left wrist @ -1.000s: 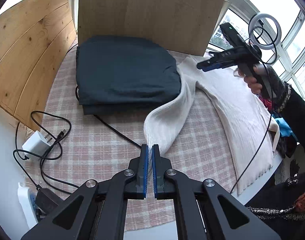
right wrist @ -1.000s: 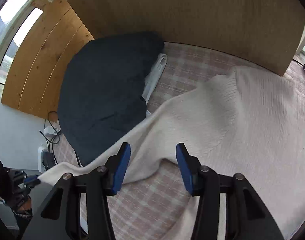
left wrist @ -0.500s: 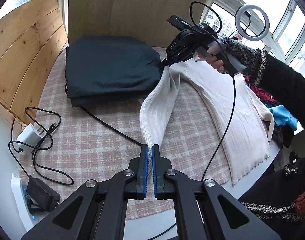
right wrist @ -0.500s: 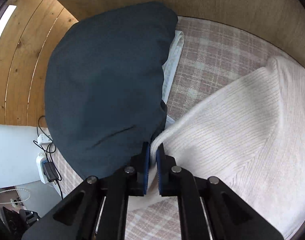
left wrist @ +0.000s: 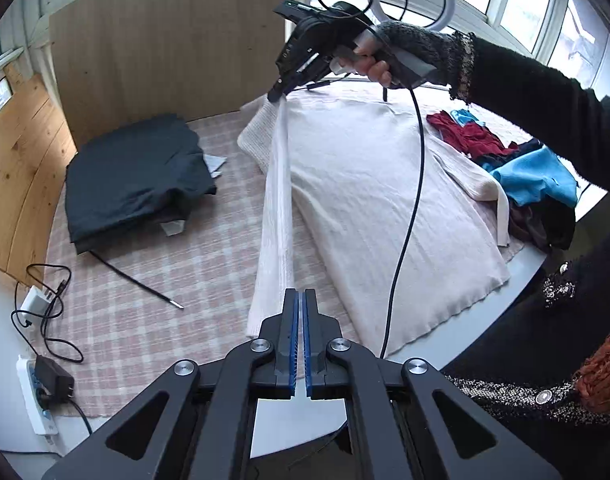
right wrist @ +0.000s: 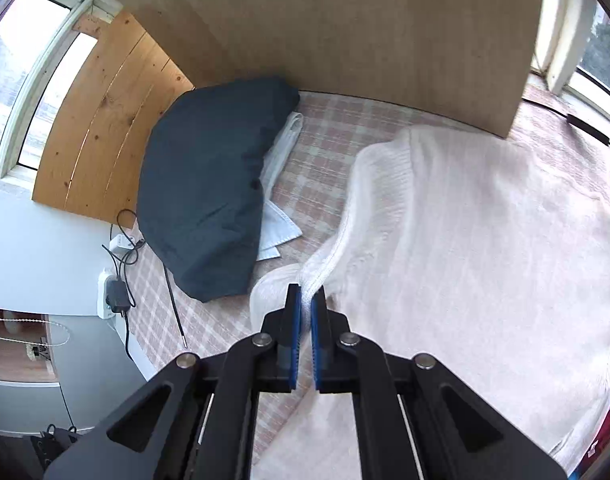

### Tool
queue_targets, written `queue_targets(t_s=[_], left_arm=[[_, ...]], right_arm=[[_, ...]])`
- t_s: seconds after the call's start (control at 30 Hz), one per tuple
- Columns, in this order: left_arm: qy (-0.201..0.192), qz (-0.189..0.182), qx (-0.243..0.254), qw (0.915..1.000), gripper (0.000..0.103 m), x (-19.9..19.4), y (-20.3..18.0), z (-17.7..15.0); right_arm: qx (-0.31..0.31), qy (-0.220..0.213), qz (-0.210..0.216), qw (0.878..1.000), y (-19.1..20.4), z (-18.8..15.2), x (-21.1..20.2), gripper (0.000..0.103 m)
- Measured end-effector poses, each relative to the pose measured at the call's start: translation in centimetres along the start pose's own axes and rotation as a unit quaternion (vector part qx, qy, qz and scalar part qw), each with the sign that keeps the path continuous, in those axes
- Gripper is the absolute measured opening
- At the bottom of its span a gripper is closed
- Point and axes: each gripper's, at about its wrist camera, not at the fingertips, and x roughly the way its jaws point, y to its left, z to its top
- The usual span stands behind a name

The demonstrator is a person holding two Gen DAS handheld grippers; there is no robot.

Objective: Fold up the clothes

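A cream knit sweater [left wrist: 369, 184] lies spread on the checked tablecloth [left wrist: 153, 312]; it also shows in the right wrist view [right wrist: 485, 240]. Its left sleeve [left wrist: 279, 200] is lifted and stretched taut between my two grippers. My left gripper [left wrist: 300, 300] is shut on the sleeve's cuff end near the table's front edge. My right gripper [left wrist: 279, 90] is shut on the sleeve near the shoulder and holds it raised above the sweater; in its own view [right wrist: 306, 300] the knit fabric is pinched between the blue pads.
A folded dark garment [left wrist: 137, 176] lies at the left over a pale one [right wrist: 283, 184]. Black cables and a white charger [left wrist: 35, 300] sit at the left edge, with a power strip [left wrist: 37, 392]. A pile of red and blue clothes [left wrist: 517, 164] lies right. Wooden boards [left wrist: 169, 40] stand behind.
My right gripper came down, shut on the sleeve near the shoulder, then lifted it up and right. The sleeve now hangs taut between both grippers, clear of the dark garment.
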Motion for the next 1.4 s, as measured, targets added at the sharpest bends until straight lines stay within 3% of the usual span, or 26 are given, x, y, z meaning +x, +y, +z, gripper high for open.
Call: queue_targets(t_s=[0.07,0.1,0.13,0.17,0.23,0.3,0.33,0.43,0.57,0.77,0.8,0.9,1.0,1.13,1.2,1.23,1.3,1.33,1.37,1.4], left_arm=[[0.031,-0.033,-0.015,0.9989,0.003,2.7,-2.8,-0.4],[0.048,-0.053,-0.025,0.9972,0.011,4.2,-4.2,-0.6],[0.067,-0.061,-0.030,0.9955,0.017,5.5,-5.6,-1.1],[0.083,-0.057,-0.031,0.9944,0.018,6.4,-6.9,-1.8],[0.089,-0.054,-0.047,0.9935,0.018,6.6,-8.3,-3.1],[0.079,-0.032,-0.063,0.9944,0.023,5.5,-8.2,-4.4],[0.073,-0.014,-0.071,0.9948,0.033,4.9,-7.8,-4.9],[0.056,0.041,-0.099,0.9926,0.047,4.3,-4.6,-5.7],[0.064,0.077,-0.123,0.9873,0.047,7.7,-0.3,-4.8],[0.063,0.069,-0.078,0.9926,0.046,12.9,0.1,-2.4],[0.065,0.067,-0.080,0.9924,0.040,13.5,0.3,-2.3],[0.073,0.059,-0.097,0.9909,0.007,14.9,0.8,-2.4],[0.068,0.059,-0.109,0.9899,0.006,14.5,0.6,-2.4],[0.047,0.051,-0.071,0.9951,0.006,10.7,-2.9,-1.5],[0.039,0.043,-0.050,0.9971,0.006,8.7,-5.0,-0.9],[0.035,0.037,-0.045,0.9977,0.006,7.9,-6.0,-0.7],[0.037,0.009,-0.052,0.9979,0.007,7.2,-8.1,-0.3],[0.043,-0.012,-0.051,0.9977,0.014,7.3,-9.1,-0.3],[0.053,-0.035,-0.045,0.9970,0.018,7.6,-10.3,-0.4],[0.063,-0.047,-0.035,0.9963,0.030,7.9,-11.4,-0.7]], right_arm=[[0.009,0.002,-0.002,1.000,-2.7,-1.3,0.4,0.006],[0.008,0.014,-0.013,1.000,-3.9,-1.9,1.3,0.008],[0.009,0.037,-0.033,0.999,-5.3,-2.8,2.3,0.020],[0.012,0.063,-0.053,0.997,-6.6,-3.7,3.3,0.027],[0.012,0.089,-0.071,0.993,-8.7,-5.5,3.7,0.027],[-0.009,0.076,-0.090,0.993,-9.4,-6.6,2.1,0.027],[-0.021,0.071,-0.088,0.993,-9.3,-7.0,1.2,0.027],[-0.052,0.063,-0.072,0.994,-8.6,-7.7,-1.2,0.029],[-0.066,0.064,-0.058,0.994,-8.1,-7.7,-2.1,0.031],[-0.058,0.060,-0.045,0.995,-8.7,-7.2,-0.6,0.032],[-0.052,0.059,-0.038,0.996,-8.9,-6.9,-0.1,0.032],[-0.027,0.052,-0.010,0.998,-9.3,-5.6,1.7,0.035],[0.007,0.049,0.018,0.999,-9.7,-4.1,4.2,0.038],[0.002,0.052,0.005,0.999,-9.0,-2.9,6.9,0.038],[-0.007,0.055,0.010,0.998,-8.6,-2.9,6.9,0.025],[-0.011,0.057,0.014,0.998,-8.4,-3.0,6.8,0.005],[-0.020,0.058,0.026,0.998,-8.1,-3.2,6.3,0.005],[-0.025,0.055,0.037,0.998,-8.0,-3.4,5.7,0.005],[-0.041,0.056,0.012,0.998,-8.0,-3.7,5.3,0.005],[-0.064,0.062,-0.040,0.995,-7.8,-4.0,5.0,0.005]])
